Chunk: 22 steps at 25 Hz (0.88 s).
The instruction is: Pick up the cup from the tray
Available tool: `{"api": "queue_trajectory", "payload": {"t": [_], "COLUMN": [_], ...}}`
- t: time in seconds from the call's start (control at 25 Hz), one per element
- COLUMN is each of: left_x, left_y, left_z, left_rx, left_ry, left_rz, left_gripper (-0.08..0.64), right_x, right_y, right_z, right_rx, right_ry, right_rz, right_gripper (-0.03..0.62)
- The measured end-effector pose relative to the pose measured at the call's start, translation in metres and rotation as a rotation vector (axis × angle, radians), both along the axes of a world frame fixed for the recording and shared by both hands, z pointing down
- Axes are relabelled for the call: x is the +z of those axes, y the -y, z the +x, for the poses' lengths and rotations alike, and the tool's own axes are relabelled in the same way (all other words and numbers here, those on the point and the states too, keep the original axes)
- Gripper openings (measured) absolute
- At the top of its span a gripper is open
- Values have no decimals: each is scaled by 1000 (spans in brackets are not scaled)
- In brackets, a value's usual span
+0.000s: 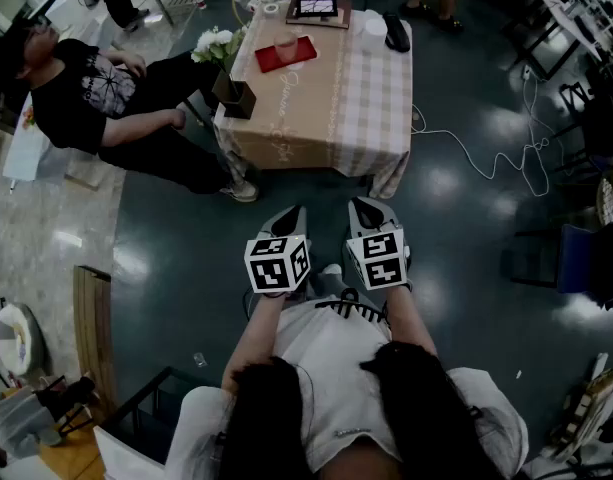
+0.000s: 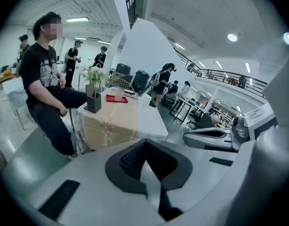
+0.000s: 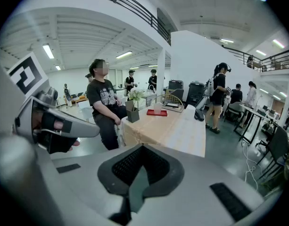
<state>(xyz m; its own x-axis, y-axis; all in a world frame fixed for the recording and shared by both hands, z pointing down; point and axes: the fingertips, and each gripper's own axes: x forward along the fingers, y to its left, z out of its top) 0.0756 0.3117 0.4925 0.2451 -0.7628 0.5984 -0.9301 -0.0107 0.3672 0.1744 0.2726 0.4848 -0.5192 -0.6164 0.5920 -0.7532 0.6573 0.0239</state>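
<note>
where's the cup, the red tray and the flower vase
cup (image 1: 286,47), head view, its side
red tray (image 1: 268,62), head view, bare left corner
flower vase (image 1: 237,98), head view, dark box side

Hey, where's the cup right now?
In the head view, the cup stands on the red tray toward the far left of the table, just beyond the flower vase at the table's left edge.

Approach: open floor up to the table.
Table front: bare top, free up to the tray.
Left corner: flower vase near tray.
Left side: seated person blocks.
Right floor: loose cable.
</note>
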Motion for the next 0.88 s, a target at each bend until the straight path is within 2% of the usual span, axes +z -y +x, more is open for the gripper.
{"api": "queue_trajectory", "payload": {"t": [0.28, 0.56, 0.6, 0.68, 0.76, 0.88], "left_x": [-3, -6, -5, -3, -3, -2], "left_y": [-1, 6, 8, 16, 26, 48], "left_z": [4, 1, -1, -3, -7, -14], "left_rx": [-5, -18, -18, -17, -17, -18], "left_ry": [11, 3, 2, 3, 1, -6], "left_rz": [2, 4, 2, 1, 6, 10], "left_gripper": [5, 5, 5, 5, 5, 5], "right_x": [0, -4, -6, -11, -15, -21], "right_y": [-1, 9, 12, 19, 28, 50], "right_z": [4, -3, -6, -12, -15, -16], "right_rx": [-5, -34, -44, -67, -75, -57], "right_ry": [-3, 94, 120, 167, 185, 175], "right_rz": [-5, -52, -55, -65, -49, 16], "right_gripper": [6, 16, 32, 171, 264, 338]}}
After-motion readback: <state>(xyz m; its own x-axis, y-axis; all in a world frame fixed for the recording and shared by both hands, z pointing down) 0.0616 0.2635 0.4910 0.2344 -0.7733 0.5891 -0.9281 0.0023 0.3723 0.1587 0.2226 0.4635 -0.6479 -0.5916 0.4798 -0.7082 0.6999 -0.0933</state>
